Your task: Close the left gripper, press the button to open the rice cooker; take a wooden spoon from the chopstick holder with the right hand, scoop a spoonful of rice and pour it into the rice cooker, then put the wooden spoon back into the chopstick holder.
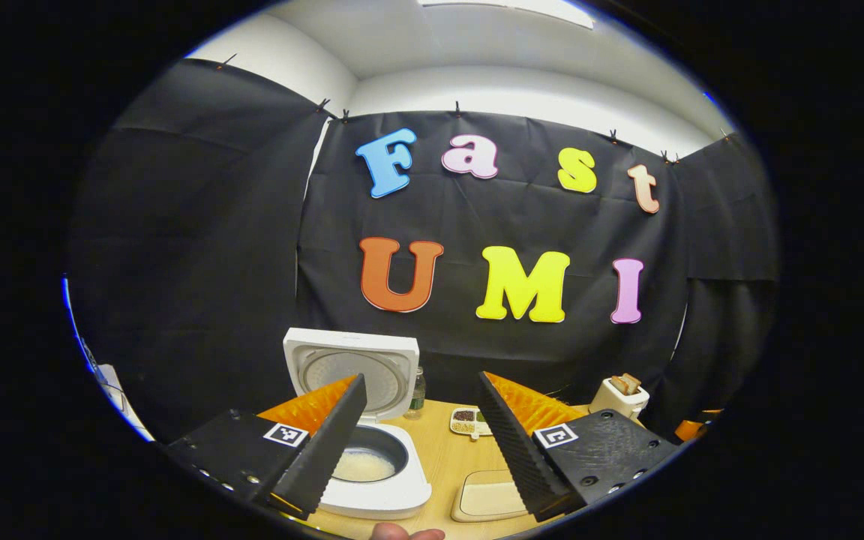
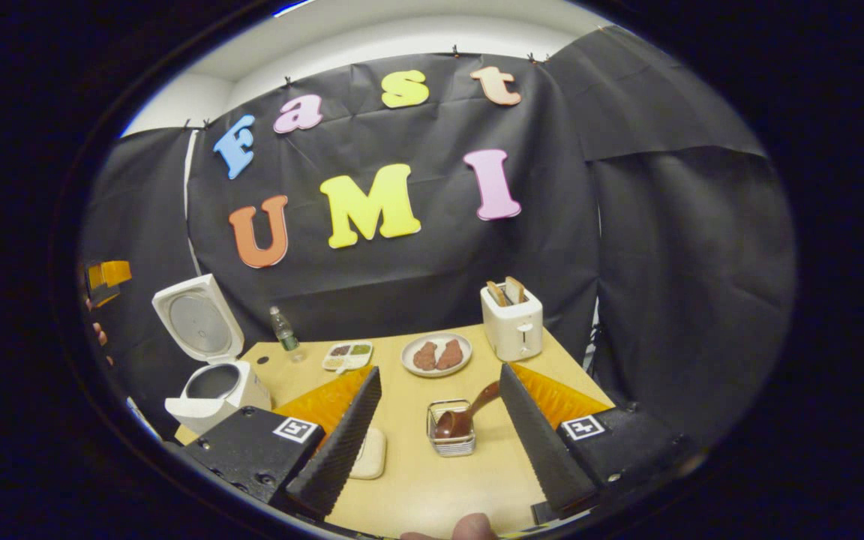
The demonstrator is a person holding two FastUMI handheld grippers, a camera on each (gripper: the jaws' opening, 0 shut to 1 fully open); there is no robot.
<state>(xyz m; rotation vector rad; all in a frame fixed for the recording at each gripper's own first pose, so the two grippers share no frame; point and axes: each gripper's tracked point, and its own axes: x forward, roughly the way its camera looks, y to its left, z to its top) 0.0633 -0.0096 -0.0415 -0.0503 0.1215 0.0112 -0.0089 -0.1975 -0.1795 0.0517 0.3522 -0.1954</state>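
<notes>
The cooker [image 1: 368, 450] is seen already open in the left gripper view, its lid [image 1: 352, 371] tilted up and back and a pale layer, probably rice, lying in the pot; the button step is judged done. The left gripper [image 1: 421, 442] is held above the counter [image 1: 439, 457] with its fingers spread wide and nothing between them; the cooker lies just ahead, toward its left finger.

In the right gripper view the spoon [image 2: 466, 415] is seen resting in the wire holder [image 2: 451, 435], bowl down inside the basket, handle slanting up and away to the right. The holder stands on the counter directly ahead of the right gripper [image 2: 439, 442], between the lines of its two spread fingers, which pinch nothing. The right gripper is judged far the nearer to the spoon; the cooker lies well apart at the far left of that view.

The coming grasp turns on the handle's slant: the fingers would have to be brought forward and down and closed across that axis, clear of the holder's rim.
</notes>
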